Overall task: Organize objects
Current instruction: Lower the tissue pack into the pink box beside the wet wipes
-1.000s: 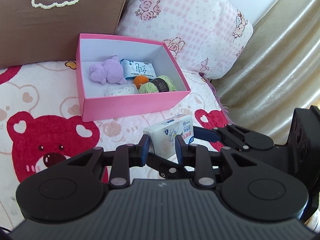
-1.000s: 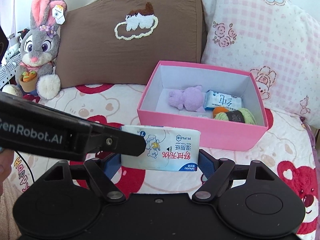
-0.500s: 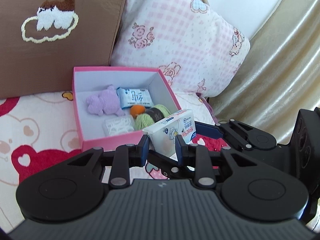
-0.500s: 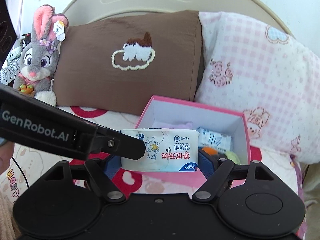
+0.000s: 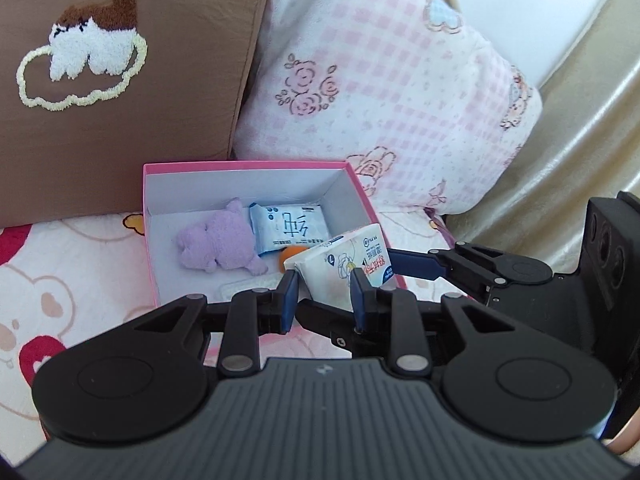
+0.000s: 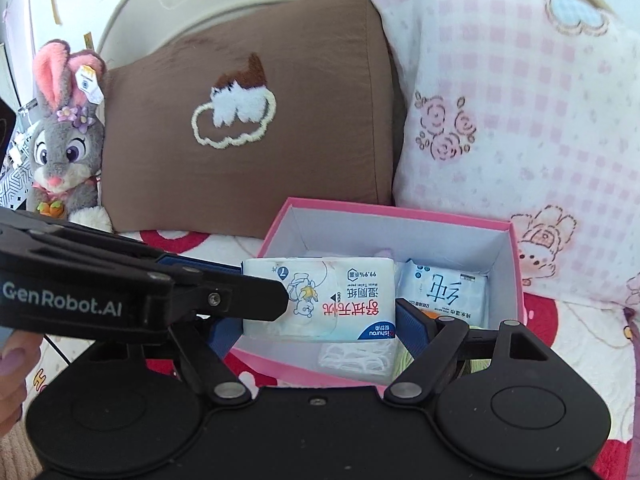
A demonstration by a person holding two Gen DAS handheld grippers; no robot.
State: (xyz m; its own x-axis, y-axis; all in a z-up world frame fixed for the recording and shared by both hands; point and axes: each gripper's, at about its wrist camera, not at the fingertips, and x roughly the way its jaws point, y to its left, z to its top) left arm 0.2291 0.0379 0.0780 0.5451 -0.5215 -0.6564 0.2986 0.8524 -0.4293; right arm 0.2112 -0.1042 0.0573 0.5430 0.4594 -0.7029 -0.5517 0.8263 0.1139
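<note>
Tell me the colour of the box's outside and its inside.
The box is pink outside, white inside; clearest in the right wrist view.

Brown pillow [image 6: 248, 128], pink pillow [image 6: 520, 120], plush rabbit [image 6: 64, 148]

Pink box [image 5: 256, 168], lilac plush [image 5: 218, 246], brown pillow [image 6: 248, 128], pink-checked pillow [image 6: 520, 128].

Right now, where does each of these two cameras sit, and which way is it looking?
Left wrist view: rides on the left tool, looking forward and down at the pink box; its own fingers show, and the right tool.
Right wrist view: rides on the right tool, facing the box and brown pillow; a fingertip shows.
Shared: both tools clamp the wipes pack.
</note>
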